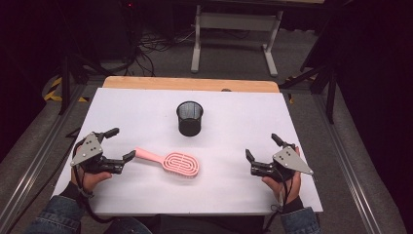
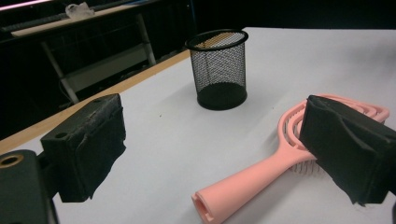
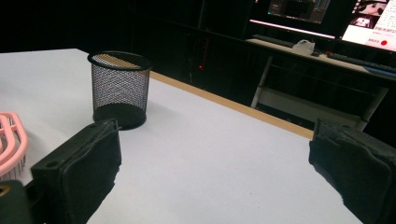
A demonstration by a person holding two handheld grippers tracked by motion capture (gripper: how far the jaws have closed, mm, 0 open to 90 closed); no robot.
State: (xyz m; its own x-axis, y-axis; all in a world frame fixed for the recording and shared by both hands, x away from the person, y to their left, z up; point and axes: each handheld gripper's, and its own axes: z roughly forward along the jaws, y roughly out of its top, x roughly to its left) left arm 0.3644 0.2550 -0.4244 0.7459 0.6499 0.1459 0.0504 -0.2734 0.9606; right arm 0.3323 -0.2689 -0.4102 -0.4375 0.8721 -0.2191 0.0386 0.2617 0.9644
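Observation:
A pink hairbrush (image 1: 170,163) lies flat on the white table (image 1: 234,141), its handle pointing left. Behind it stands a black mesh cup (image 1: 189,118), upright and empty as far as I can see. My left gripper (image 1: 120,145) rests at the table's left, open, its near jaw tip close to the brush handle's end. In the left gripper view the hairbrush (image 2: 261,172) lies ahead between the spread jaws, with the mesh cup (image 2: 219,70) beyond. My right gripper (image 1: 263,147) is at the right, open with nothing between its jaws. The right gripper view has the cup (image 3: 119,88) and the brush head (image 3: 11,142) at its left.
The table's far edge is a bare wooden strip (image 1: 190,84). Beyond it stand a white desk frame (image 1: 234,34) and cables on the floor. Metal rails (image 1: 350,165) run along both sides of the table. Bare table surface lies between cup and right gripper.

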